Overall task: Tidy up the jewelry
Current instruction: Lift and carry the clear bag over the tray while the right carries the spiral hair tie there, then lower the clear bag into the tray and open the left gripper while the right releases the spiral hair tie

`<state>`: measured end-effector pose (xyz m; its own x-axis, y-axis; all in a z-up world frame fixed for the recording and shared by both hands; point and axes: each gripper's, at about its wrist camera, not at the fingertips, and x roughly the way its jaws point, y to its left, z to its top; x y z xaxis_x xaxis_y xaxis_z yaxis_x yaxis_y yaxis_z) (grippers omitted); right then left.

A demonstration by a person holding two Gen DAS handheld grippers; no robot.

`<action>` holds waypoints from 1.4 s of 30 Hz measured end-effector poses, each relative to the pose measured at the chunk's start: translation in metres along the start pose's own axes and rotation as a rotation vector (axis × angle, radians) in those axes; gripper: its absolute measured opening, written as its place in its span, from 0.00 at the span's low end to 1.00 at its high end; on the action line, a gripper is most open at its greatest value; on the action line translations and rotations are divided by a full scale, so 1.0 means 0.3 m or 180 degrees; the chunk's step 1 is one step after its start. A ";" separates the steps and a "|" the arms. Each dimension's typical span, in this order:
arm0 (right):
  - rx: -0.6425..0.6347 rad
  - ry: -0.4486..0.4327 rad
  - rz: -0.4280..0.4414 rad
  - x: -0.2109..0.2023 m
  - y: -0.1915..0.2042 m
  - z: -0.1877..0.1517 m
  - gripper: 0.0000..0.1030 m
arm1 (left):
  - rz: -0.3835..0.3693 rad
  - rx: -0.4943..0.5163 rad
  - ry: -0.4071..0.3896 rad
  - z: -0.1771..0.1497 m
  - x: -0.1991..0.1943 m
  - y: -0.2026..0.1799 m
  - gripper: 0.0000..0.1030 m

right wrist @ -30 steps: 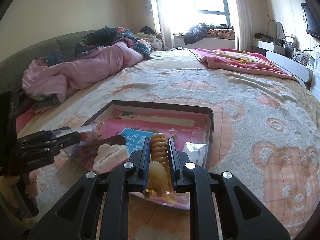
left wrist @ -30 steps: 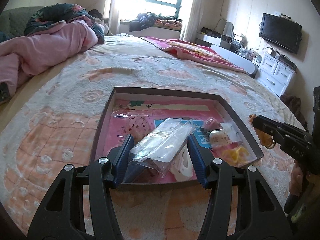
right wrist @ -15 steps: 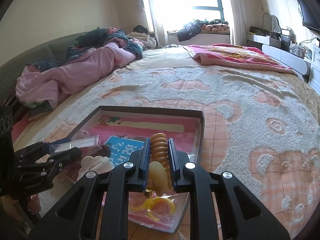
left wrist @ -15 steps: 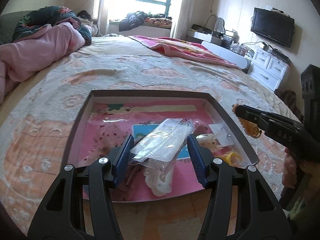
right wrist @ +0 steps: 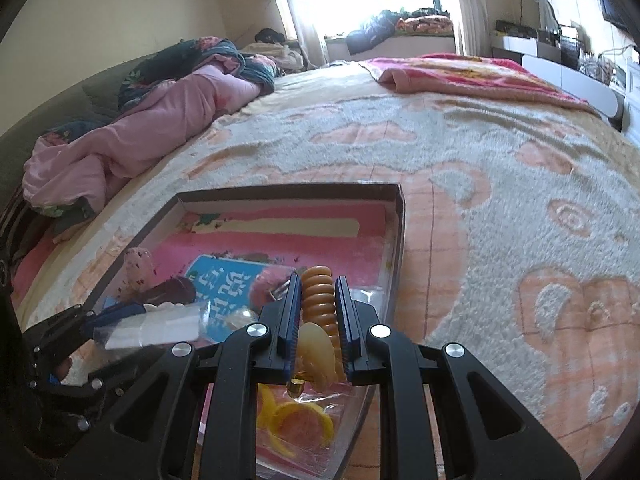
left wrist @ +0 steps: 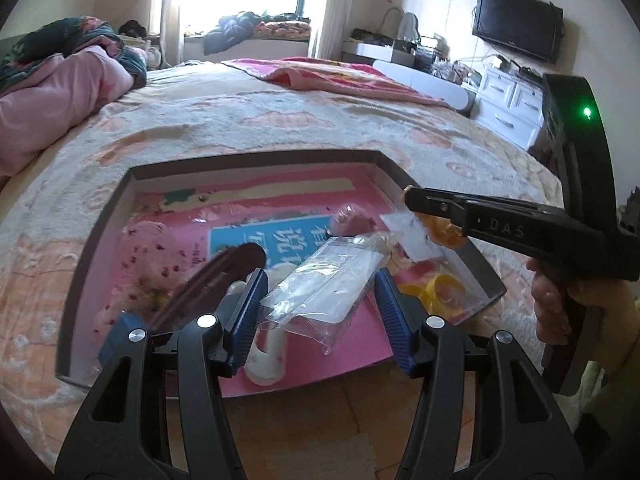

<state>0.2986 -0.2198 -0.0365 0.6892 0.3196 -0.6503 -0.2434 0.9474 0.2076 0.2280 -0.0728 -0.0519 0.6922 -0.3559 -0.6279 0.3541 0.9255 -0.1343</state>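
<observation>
A: What's each claw got?
B: The left gripper (left wrist: 318,300) pinches a clear bag (left wrist: 324,280), light, slippery, crumply. The right gripper (right wrist: 318,320) clamps an amber coil (right wrist: 318,300), springy, gripped across its ribs.
A: And the tray (left wrist: 256,160)?
B: Just below both.

Right gripper (right wrist: 318,312), black arms with blue ribbed pads, clamped on an amber ribbed spiral hair tie (right wrist: 318,300) (a pale translucent piece hangs below it). Under it, a shallow dark-rimmed rectangular tray (right wrist: 288,191) with a pink printed floor lies on a cream and peach fleece bedspread (right wrist: 500,208). In the tray: yellow plastic rings in a clear bag (right wrist: 298,420) near, a blue printed card (right wrist: 224,284) mid, a speckled pink fabric piece (right wrist: 138,266) left. Left gripper (right wrist: 84,332) at near left, a clear plastic bag (right wrist: 154,326) between its pads; its jaw state is unclear. Crumpled pink quilt (right wrist: 160,128) far left.
</observation>
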 end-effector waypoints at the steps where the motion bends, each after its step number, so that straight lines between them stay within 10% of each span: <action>1: 0.0007 0.0018 0.0005 0.005 0.000 -0.003 0.16 | -0.0001 0.0005 0.0013 -0.001 0.005 -0.002 0.45; 11: 0.0105 0.0038 0.0038 -0.007 -0.014 -0.013 0.18 | 0.0018 0.0023 0.0060 -0.013 0.012 -0.004 0.48; 29: -0.0030 -0.0283 -0.0036 -0.157 0.009 -0.028 0.62 | 0.0230 0.0013 -0.0044 -0.004 -0.048 0.012 0.85; 42: -0.0033 -0.0572 0.0024 -0.315 0.054 -0.066 0.84 | 0.0448 -0.0175 -0.0292 0.005 -0.204 0.050 0.89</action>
<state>0.2160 -0.2350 0.0138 0.7979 0.3252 -0.5076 -0.2554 0.9451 0.2040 0.1917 -0.0372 -0.0144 0.7879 -0.2304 -0.5711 0.2166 0.9718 -0.0932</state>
